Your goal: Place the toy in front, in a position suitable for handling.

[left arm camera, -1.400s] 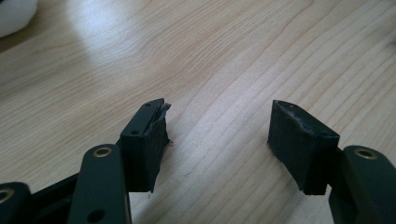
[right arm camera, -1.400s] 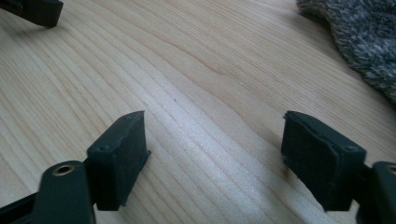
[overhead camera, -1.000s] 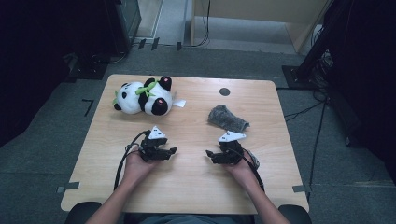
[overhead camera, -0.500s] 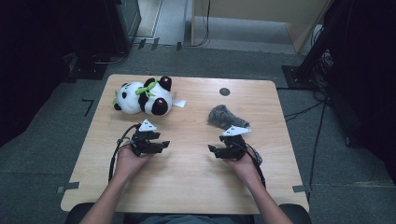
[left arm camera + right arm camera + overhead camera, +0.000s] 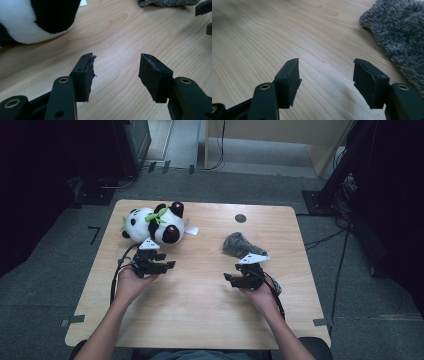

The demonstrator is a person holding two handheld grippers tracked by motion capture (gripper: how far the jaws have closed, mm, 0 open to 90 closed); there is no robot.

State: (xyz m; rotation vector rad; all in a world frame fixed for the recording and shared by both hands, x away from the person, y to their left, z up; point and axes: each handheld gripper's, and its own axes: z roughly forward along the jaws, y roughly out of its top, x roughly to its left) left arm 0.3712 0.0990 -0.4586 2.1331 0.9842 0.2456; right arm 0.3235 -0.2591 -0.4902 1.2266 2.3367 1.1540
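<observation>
A black-and-white panda plush with a green leaf lies at the table's far left. My left gripper is just in front of it, pointing right, open with nothing between its pads. Its jaws have just been closing. In the left gripper view, my left gripper hangs over bare wood and the panda is at the upper left. A grey fuzzy cloth lies right of centre. My right gripper sits just in front of it, open and empty, its jaws also closing. The cloth lies beside my right gripper.
The wooden table has bare room in the middle and along the front. A small black disc sits near the far edge. A white tag sticks out of the panda. Dark equipment and cables stand on the floor around the table.
My left hand has moved left and away from the person, closer to the panda. Both pairs of jaws have narrowed a little. The right hand has stayed nearly in place.
</observation>
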